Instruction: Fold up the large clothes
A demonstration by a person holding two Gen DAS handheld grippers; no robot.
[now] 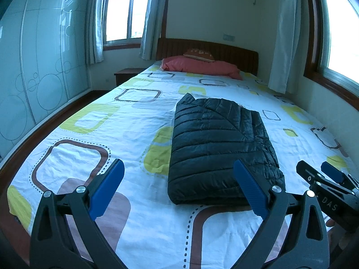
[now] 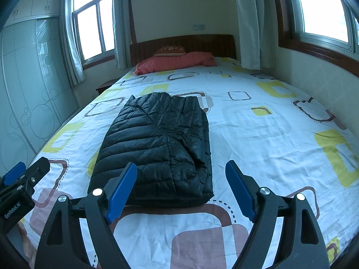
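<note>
A black quilted puffer jacket lies folded into a compact rectangle on the patterned bed sheet; it also shows in the right wrist view. My left gripper is open and empty, held above the sheet just short of the jacket's near edge, toward its left side. My right gripper is open and empty, just short of the jacket's near right corner. The right gripper shows at the right edge of the left wrist view, and the left gripper shows at the left edge of the right wrist view.
A pink pillow with a small brown cushion lies by the wooden headboard. A glass-door wardrobe stands left of the bed, with a nightstand beside it. Windows and curtains line the far and right walls.
</note>
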